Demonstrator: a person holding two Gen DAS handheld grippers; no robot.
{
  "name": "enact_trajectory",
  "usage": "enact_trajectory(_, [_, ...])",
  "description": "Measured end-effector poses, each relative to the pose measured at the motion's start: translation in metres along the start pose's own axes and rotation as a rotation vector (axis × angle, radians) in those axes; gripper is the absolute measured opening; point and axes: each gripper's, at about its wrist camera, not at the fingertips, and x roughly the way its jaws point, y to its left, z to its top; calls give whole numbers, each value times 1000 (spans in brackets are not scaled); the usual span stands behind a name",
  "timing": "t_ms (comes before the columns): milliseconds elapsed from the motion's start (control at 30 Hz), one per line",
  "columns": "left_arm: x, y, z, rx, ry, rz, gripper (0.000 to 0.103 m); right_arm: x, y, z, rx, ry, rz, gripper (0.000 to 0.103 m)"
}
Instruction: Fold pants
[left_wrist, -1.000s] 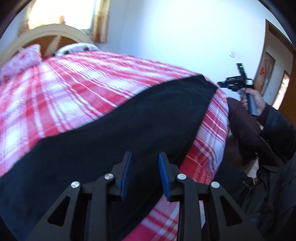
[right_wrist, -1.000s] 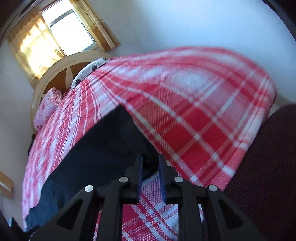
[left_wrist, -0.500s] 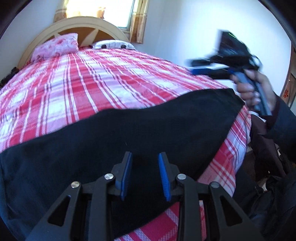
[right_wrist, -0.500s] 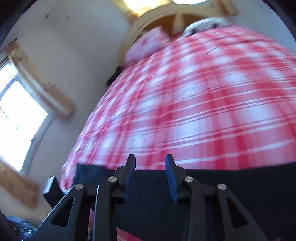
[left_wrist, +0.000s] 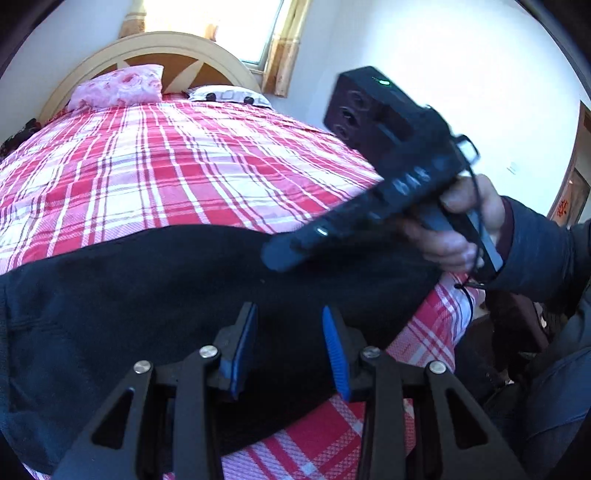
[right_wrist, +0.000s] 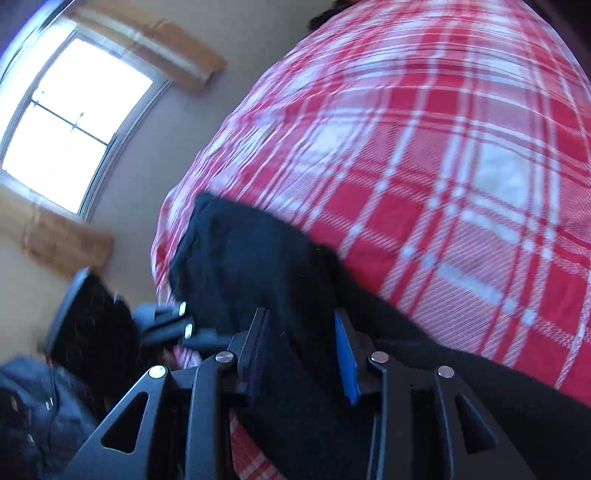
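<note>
hovering just above the dark cloth, the left gripper (left_wrist: 290, 345) has its jaws parted and opening, with nothing pinched between the blue pads (left_wrist: 335, 350); only fabric shows in the gap beneath them. the right gripper (right_wrist: 304, 349) stands parted to much the same width, also empty, its fingers low over the same garment, though the blur makes it hard to tell whether they touch it. in the left wrist view it reaches in from the right, held in the person's hand (left_wrist: 463, 229).

the black pants (left_wrist: 155, 291) lie spread flat in a long band across the near edge of the bed, on a red and white plaid bedspread (left_wrist: 159, 173), with one end near the bed's corner in the right wrist view (right_wrist: 236, 251). beyond are a pink floral pillow (left_wrist: 118, 86) and a pale arched headboard (left_wrist: 162, 46).

the pants look soft, limp and fairly light, likely a thick knit that sags and bunches rather than holding a shape. a pinch at a hemmed edge or at the waistband, one gripper near each end, should carry the layers together; a grip mid-panel would probably lift just one layer and drag wrinkles.
</note>
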Motion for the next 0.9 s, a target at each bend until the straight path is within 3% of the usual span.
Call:
enact_trajectory(100, [12,5,-1,-23,31,-5,40,1,2,-3,-19,14,6,37])
enact_trajectory(267, [12,2,-6,-9,35,2,40,6,-33,10,137,29,62,37])
enact_trajectory(533, [11,2,-7,-4,32,-1,42,35,-53,30,364,87,350,38])
enact_trajectory(633, [11,3,-7,-5,30,-5,42,41,-61,36,443,50,430,39])
enact_trajectory(767, [10,3,-8,-6,25,-10,42,31,-76,34,545,-91,499,41])
enact_trajectory(900, [11,1,-8,1,31,-17,46,12,-87,29,568,-193,536,41])
